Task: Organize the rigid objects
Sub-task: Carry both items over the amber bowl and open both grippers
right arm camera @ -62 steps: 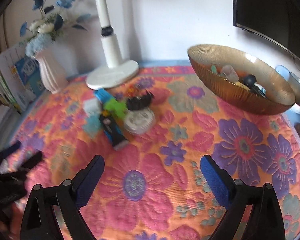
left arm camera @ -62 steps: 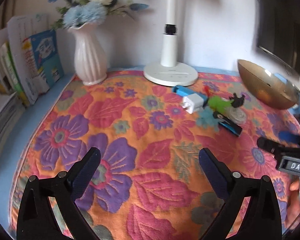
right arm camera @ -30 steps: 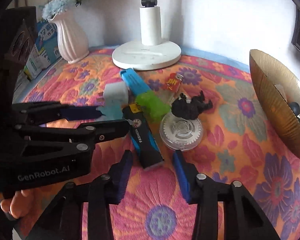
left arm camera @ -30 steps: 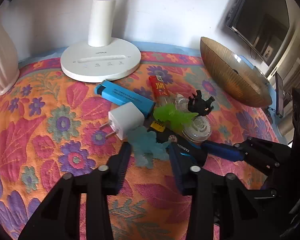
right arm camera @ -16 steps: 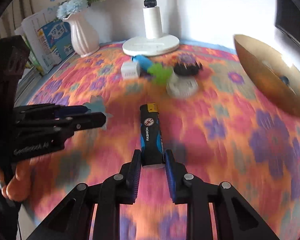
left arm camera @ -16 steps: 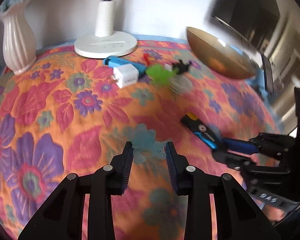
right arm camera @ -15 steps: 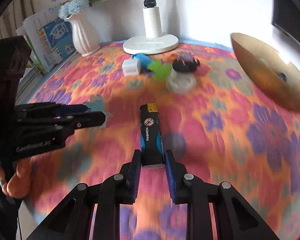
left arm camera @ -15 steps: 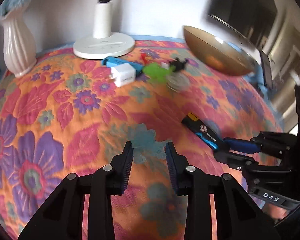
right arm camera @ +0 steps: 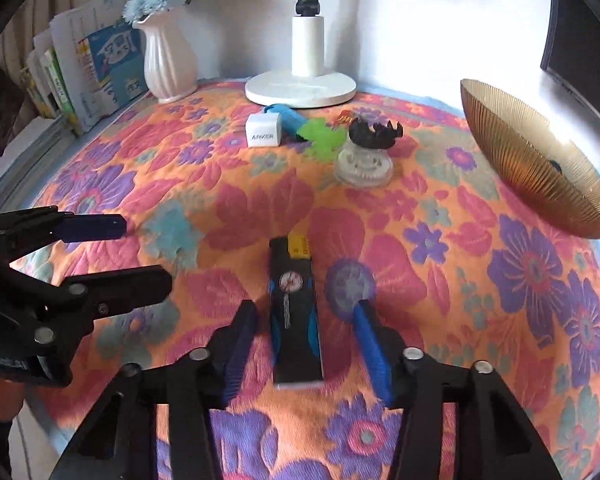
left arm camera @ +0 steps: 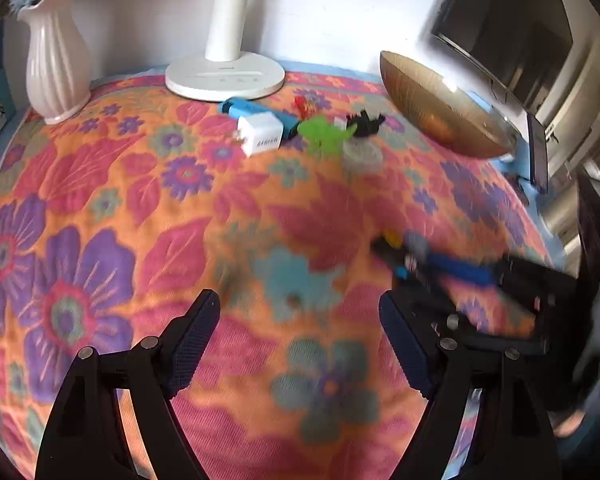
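Note:
A black and blue lighter (right arm camera: 295, 316) lies on the flowered cloth between the open fingers of my right gripper (right arm camera: 304, 352), which does not touch it. A pale blue flat piece (right arm camera: 171, 229) lies on the cloth ahead of my open, empty left gripper (left arm camera: 300, 332), also seen in the right wrist view (right arm camera: 112, 248). In the left wrist view the piece (left arm camera: 296, 276) and the lighter (left arm camera: 416, 260) are blurred. A white charger (right arm camera: 263, 130), blue lighter (right arm camera: 286, 117), green piece (right arm camera: 320, 133), black clip (right arm camera: 374, 133) and clear round lid (right arm camera: 365, 166) sit further back.
A gold bowl (right arm camera: 536, 160) stands at the right. A white lamp base (right arm camera: 300, 88), a white vase (right arm camera: 167, 64) with flowers and a stack of books (right arm camera: 88, 80) line the back and left. The table's front edge is close below both grippers.
Both grippers have opened. The right one let go of the black and blue lighter, the left one let go of the pale blue piece; both things now lie on the cloth.

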The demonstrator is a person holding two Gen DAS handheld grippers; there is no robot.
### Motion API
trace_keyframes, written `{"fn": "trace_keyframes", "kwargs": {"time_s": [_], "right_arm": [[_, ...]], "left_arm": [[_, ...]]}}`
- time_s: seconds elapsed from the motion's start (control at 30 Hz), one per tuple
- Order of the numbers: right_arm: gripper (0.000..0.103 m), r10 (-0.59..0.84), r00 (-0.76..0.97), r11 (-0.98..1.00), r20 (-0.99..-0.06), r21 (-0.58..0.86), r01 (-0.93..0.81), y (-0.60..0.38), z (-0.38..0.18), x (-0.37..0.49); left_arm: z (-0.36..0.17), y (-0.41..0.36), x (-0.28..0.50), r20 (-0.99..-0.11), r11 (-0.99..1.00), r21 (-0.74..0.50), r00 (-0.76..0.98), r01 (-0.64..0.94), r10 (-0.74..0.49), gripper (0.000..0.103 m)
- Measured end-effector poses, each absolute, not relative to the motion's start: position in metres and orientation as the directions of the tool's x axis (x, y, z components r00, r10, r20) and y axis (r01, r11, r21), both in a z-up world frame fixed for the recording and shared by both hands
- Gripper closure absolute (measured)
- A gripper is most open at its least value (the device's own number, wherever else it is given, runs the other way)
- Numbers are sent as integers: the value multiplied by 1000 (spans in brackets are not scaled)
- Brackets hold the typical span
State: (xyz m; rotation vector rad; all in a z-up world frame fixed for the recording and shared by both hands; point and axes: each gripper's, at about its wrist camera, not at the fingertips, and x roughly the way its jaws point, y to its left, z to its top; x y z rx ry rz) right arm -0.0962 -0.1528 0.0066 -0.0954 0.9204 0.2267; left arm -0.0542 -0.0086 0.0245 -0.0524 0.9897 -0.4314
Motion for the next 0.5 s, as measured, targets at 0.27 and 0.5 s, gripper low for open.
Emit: {"fn": "trace_keyframes", "kwargs": {"time_s": [0.27,0.5], "right_arm": [[81,180,583,967,-792,35,-252,-153,12,-112],[81,221,622,975,-751,150,-166,-206,35,-119]], "left_arm": [[20,-42,-60,-807,921,-93,513,380,-293,57],[62,-56,-60,-749,901,-162,544,403,-378,57]]}}
